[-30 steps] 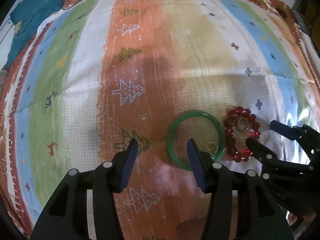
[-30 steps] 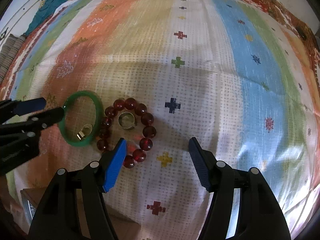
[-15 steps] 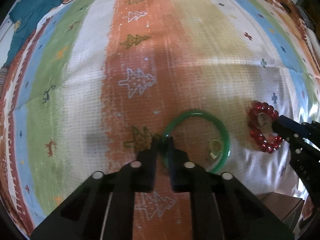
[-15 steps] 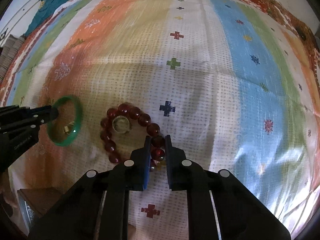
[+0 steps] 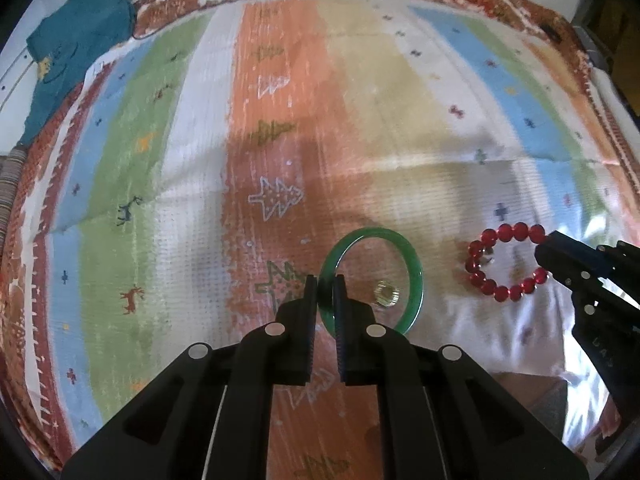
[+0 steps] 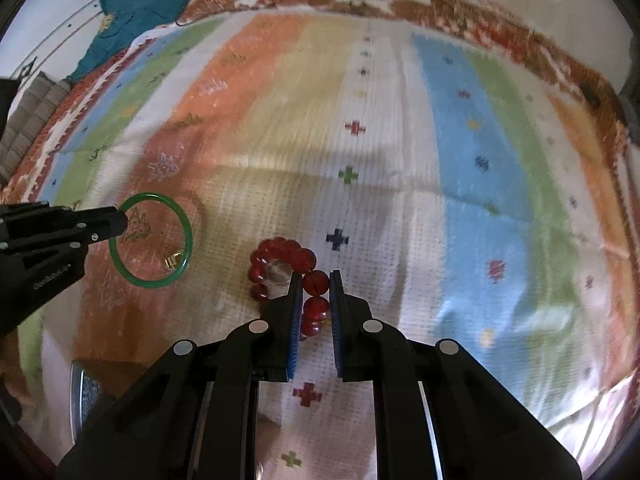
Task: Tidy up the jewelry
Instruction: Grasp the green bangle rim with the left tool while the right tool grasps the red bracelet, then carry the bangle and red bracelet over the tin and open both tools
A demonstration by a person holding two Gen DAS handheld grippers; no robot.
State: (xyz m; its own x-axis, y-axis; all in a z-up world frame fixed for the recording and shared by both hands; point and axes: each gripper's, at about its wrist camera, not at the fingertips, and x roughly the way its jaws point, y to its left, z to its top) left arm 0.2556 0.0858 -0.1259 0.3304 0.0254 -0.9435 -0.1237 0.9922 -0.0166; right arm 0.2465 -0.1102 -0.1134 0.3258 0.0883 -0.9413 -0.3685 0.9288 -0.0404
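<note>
Since the green bangle point(image 5: 414, 276) is pinched by its rim in the left tool point(image 5: 325, 286) and the red bead bracelet point(image 6: 304, 280) is clamped in the right tool point(image 6: 314, 284), both over the striped blanket point(image 5: 360, 120), I'd say this is the pick-up step; next comes carrying each somewhere tidy without dropping either.

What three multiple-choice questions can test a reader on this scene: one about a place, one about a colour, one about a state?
1. Where does the small gold ring show?
A. inside the green bangle's outline
B. on the teal cloth
C. between the right gripper's pads

2. What colour is the beaded bracelet?
A. blue
B. red
C. white

3. What is the left gripper doing?
A. standing wide open
B. gripping the bracelet
C. shut on the bangle

Key: 1 A, it shows within the bangle's outline; 2 B, its beads are red; 3 C, the pads pinch the bangle's rim.
</note>
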